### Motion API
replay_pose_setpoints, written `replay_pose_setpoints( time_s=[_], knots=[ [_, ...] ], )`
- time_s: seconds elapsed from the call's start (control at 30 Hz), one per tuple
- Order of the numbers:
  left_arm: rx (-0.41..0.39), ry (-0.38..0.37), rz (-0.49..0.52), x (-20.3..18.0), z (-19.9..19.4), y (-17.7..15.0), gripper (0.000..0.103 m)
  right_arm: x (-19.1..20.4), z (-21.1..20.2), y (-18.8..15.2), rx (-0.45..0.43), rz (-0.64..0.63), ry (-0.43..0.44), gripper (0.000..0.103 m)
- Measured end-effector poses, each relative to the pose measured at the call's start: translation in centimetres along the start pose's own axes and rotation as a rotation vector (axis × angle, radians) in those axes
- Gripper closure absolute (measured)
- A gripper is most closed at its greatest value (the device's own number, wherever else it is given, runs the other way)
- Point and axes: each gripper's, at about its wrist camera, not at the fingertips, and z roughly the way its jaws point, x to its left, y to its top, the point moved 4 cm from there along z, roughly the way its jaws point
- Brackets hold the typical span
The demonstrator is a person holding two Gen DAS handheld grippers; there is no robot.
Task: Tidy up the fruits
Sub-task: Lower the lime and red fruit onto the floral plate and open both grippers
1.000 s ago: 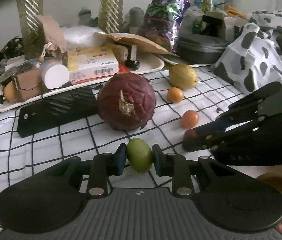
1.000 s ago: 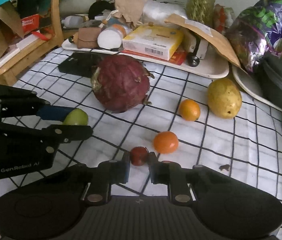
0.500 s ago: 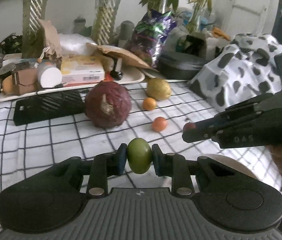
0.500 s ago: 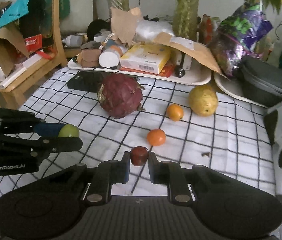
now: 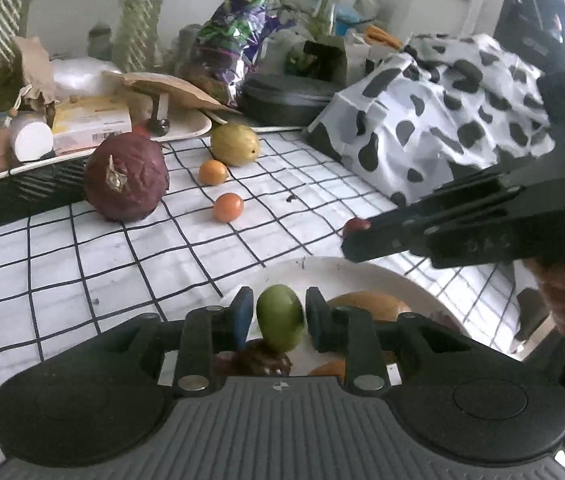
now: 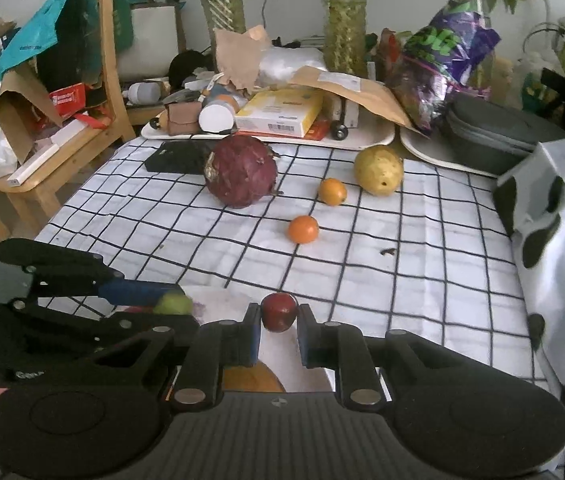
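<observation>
My left gripper (image 5: 278,318) has its jaws spread, with gaps on both sides of a green fruit (image 5: 280,322) that sits between them over a white plate (image 5: 362,276). The plate holds an orange-brown fruit (image 5: 366,304) and a dark fruit (image 5: 258,360). My right gripper (image 6: 279,320) has a small red fruit (image 6: 279,312) between its jaws, with small gaps at the sides, above the plate's (image 6: 226,300) far edge. On the checked cloth lie a red cabbage (image 6: 241,171), two orange fruits (image 6: 303,229) (image 6: 332,191) and a yellow pear (image 6: 378,169).
A cluttered white tray (image 6: 366,140) and a grey case (image 6: 494,136) stand at the back. A cow-pattern bag (image 6: 562,240) lies along the right side. A wooden chair (image 6: 62,120) stands at the left. A black flat object (image 6: 174,160) lies behind the cabbage.
Both grippers pulled back from the cloth to above the white plate, carrying their fruits. The left jaws have spread from the green fruit, and the right jaws have loosened around the red fruit.
</observation>
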Motion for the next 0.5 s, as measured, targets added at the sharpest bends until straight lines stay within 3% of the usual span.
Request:
replay_pose_setpoints(
  time_s=[0.07, 0.1, 0.13, 0.5],
  knots=[
    [-0.009, 0.012, -0.001, -0.1, -0.3, -0.1, 0.057, -0.3, -0.4, -0.3, -0.001, 0.015, -0.006, 0.084],
    [-0.018, 0.027, -0.006, -0.1, -0.5, -0.2, 0.042, -0.4, -0.6, -0.5, 0.001, 0.021, -0.008, 0.084],
    [-0.029, 0.046, -0.011, 0.0, -0.9, -0.2, 0.037, -0.5, -0.8, -0.7, 0.003, 0.028, -0.012, 0.084],
    [-0.067, 0.163, -0.029, -0.3, -4.6, -1.4, 0.035, -1.0, -2.7, -3.3, 0.041, 0.091, -0.045, 0.084]
  ],
)
